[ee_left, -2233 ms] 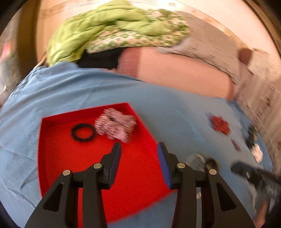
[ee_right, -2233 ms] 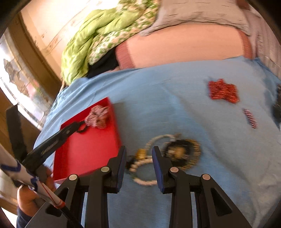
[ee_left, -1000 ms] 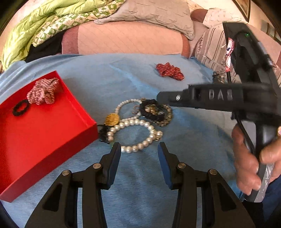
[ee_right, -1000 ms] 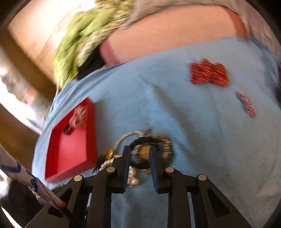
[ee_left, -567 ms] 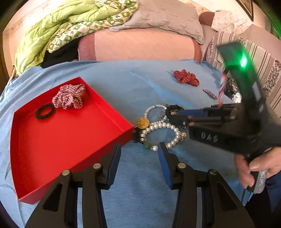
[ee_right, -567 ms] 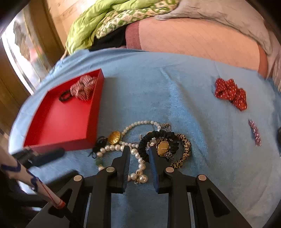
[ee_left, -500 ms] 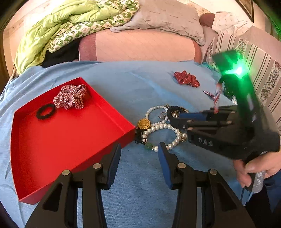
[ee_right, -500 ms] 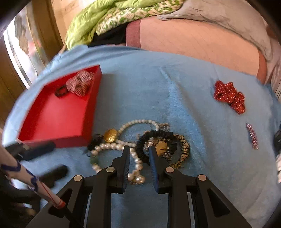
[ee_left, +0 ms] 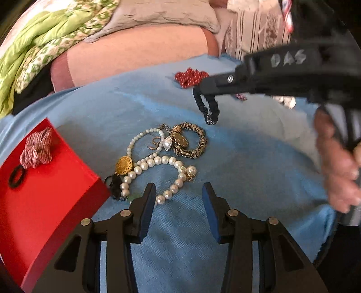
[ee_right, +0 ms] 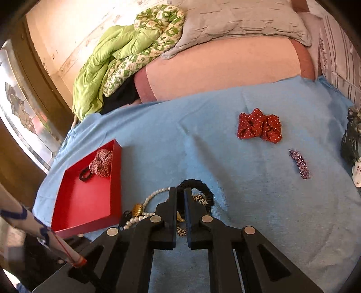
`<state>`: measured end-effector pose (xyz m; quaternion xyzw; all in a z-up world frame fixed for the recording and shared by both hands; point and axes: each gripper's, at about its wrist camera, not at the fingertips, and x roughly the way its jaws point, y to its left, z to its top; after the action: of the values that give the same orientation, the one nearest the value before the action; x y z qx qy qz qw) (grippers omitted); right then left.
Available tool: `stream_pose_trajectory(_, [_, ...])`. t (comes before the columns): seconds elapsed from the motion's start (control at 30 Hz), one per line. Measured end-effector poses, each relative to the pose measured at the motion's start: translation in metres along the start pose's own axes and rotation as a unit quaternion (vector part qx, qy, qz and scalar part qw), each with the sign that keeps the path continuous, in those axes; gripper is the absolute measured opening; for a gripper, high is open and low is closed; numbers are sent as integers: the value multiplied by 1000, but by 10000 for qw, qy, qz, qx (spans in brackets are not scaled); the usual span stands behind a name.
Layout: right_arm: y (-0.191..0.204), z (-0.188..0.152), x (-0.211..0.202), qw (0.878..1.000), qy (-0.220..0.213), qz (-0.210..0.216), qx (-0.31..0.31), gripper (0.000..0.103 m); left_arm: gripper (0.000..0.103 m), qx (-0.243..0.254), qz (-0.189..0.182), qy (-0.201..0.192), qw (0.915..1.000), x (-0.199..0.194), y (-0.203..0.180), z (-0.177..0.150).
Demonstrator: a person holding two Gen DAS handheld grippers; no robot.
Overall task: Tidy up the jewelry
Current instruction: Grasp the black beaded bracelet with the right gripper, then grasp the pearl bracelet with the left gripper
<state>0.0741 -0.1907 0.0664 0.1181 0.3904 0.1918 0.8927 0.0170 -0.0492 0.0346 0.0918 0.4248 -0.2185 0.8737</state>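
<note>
The right gripper [ee_right: 179, 191] pinches the black hair band [ee_left: 206, 106], which hangs down from its tips; the left gripper [ee_left: 179, 191] is wide open above the pearls [ee_left: 158, 161]

- Place: a home bedroom; the work surface is a bed under a blue bedspread [ee_right: 225, 139].
- Bedding: a crumpled green quilt [ee_right: 117, 58] and a grey pillow [ee_right: 237, 20] heaped at the far side, over a pink mattress edge [ee_right: 221, 72].
- Surroundings: a worn painted wall [ee_right: 74, 29] and a patterned glass window [ee_right: 20, 112] in a wooden frame.
- Household items: a red tray [ee_right: 88, 202], scrunchies and necklaces lying on the bedspread.
</note>
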Motion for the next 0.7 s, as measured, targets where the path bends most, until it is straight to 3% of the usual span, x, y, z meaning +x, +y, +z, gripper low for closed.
stream_pose_trajectory(0.03, [1, -1, -2, 10000, -2, 7, 3, 7, 27, 23, -4, 68, 10000, 4, 0, 1])
stream_pose_trajectory(0.27, [4, -1, -5, 9999, -7, 132, -42, 7, 25, 428, 99, 168, 9989, 24, -5, 5])
stream_pose_trajectory(0.37, [6, -1, -4, 9999, -6, 136, -52, 7, 11, 531, 68, 144, 9985, 25, -8, 7])
stream_pose_trajectory(0.47, [4, -1, -5, 9999, -27, 115, -34, 7, 9, 428, -102, 107, 9990, 21, -8, 10])
stream_pose_trajectory(0.57, [2, 0, -8, 9999, -85, 86, 18, 7, 9, 231, -466, -168, 9985, 5, -3, 15])
stream_pose_trajectory(0.7, [2, 1, -12, 9998, -169, 119, 57, 7, 9, -195, -1059, -930, 9898, -35, 13, 25])
